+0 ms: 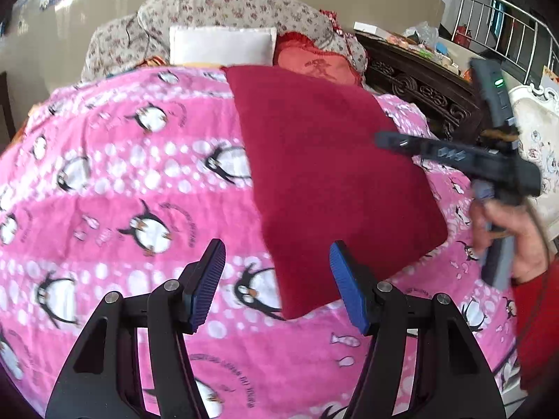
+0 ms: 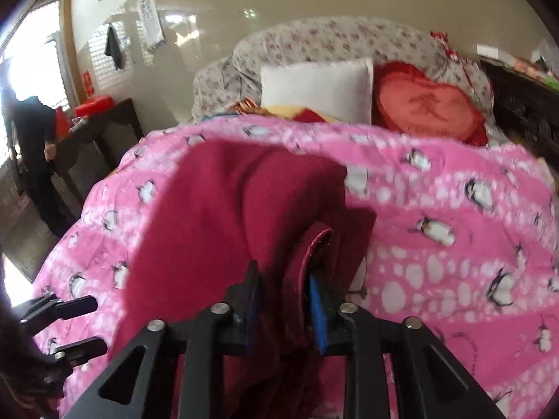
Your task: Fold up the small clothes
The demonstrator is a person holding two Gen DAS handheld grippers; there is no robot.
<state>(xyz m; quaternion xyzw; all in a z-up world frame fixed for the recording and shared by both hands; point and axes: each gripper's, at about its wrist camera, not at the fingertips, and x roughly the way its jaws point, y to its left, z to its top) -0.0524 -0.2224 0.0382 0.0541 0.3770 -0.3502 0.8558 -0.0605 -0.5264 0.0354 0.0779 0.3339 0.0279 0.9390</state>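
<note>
Now your right tongs (image 2: 284, 300) are squeezed on a bunched edge of the dark red cloth (image 1: 332, 181), which lies on the pink penguin blanket (image 1: 122, 181) covering the bed. Your left tongs (image 1: 276, 286) are spread wide, holding nothing, just above the blanket.

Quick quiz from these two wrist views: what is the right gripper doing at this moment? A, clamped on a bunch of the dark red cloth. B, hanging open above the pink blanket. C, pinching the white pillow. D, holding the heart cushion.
A: in the right wrist view the right gripper has its fingers closed around a bunched fold of the dark red cloth.
</note>
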